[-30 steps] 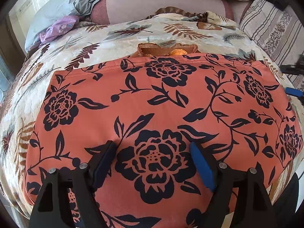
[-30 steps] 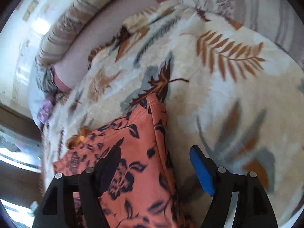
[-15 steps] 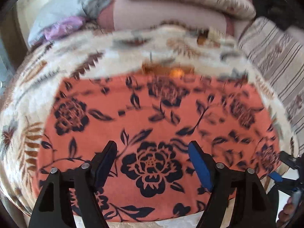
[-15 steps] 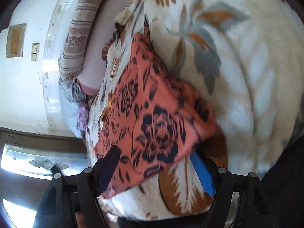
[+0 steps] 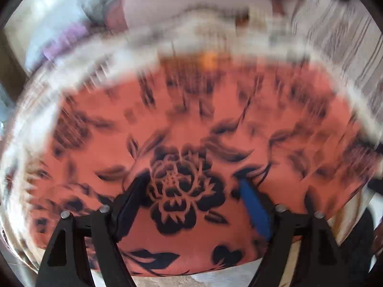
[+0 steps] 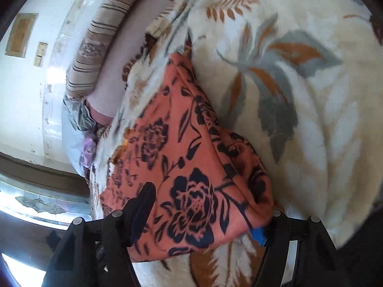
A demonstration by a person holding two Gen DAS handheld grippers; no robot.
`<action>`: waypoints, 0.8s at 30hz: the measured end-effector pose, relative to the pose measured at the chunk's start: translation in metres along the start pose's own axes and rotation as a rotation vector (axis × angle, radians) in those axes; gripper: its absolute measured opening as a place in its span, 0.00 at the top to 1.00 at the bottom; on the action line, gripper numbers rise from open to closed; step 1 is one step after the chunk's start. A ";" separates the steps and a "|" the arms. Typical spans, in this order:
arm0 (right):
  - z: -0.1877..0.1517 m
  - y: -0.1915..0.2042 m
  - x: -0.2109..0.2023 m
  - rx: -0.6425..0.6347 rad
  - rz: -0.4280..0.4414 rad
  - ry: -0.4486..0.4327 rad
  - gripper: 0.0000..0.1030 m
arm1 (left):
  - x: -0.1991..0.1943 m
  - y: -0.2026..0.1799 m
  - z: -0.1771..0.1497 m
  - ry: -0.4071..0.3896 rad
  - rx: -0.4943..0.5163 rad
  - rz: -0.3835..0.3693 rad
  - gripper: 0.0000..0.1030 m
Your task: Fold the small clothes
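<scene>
An orange garment with black flowers (image 5: 191, 124) lies spread on a cream leaf-print blanket (image 6: 299, 95). The left wrist view is blurred by motion. My left gripper (image 5: 191, 191) is open, its fingers straddling the cloth near the garment's near edge, with a large black flower between them. In the right wrist view the garment (image 6: 182, 157) shows from its right end. My right gripper (image 6: 203, 212) is open, with the garment's near corner lying between its jaws; the blue pad (image 6: 258, 235) is mostly hidden under the cloth.
Striped pillows (image 6: 95, 55) and a pink cushion (image 6: 129, 55) lie at the head of the bed. A purple and grey cloth (image 6: 83, 129) lies near the far corner. A white wall (image 6: 24, 95) and a window (image 6: 36, 203) are beyond the bed.
My left gripper has moved forward and down over the garment, now blurred. My right gripper has swung from the blanket to the garment's near right corner, which now sits between its jaws.
</scene>
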State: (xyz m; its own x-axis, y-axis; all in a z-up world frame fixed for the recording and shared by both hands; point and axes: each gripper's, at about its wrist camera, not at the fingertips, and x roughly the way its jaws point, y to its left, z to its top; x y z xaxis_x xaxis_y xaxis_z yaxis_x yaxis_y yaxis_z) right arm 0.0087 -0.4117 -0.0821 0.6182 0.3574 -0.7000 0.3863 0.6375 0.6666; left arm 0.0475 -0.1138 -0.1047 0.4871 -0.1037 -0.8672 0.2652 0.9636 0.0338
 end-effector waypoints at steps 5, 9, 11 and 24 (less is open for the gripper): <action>0.011 0.054 -0.002 -0.236 -0.148 -0.023 0.89 | -0.014 0.023 0.010 0.008 -0.068 -0.113 0.16; 0.005 0.152 -0.016 -0.463 -0.166 -0.105 0.89 | -0.054 0.085 -0.006 -0.118 -0.295 -0.189 0.20; -0.015 0.213 -0.017 -0.593 -0.134 -0.131 0.89 | -0.073 0.128 -0.021 -0.172 -0.415 -0.188 0.20; -0.190 0.287 0.138 -0.958 -0.215 0.250 0.89 | -0.103 0.260 -0.116 -0.187 -0.741 -0.176 0.22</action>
State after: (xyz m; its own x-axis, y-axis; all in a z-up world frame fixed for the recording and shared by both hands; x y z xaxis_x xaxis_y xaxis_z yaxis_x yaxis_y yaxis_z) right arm 0.0746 -0.0495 -0.0356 0.3970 0.2330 -0.8878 -0.3074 0.9451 0.1106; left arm -0.0306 0.1762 -0.0644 0.6393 -0.2464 -0.7284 -0.2408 0.8355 -0.4940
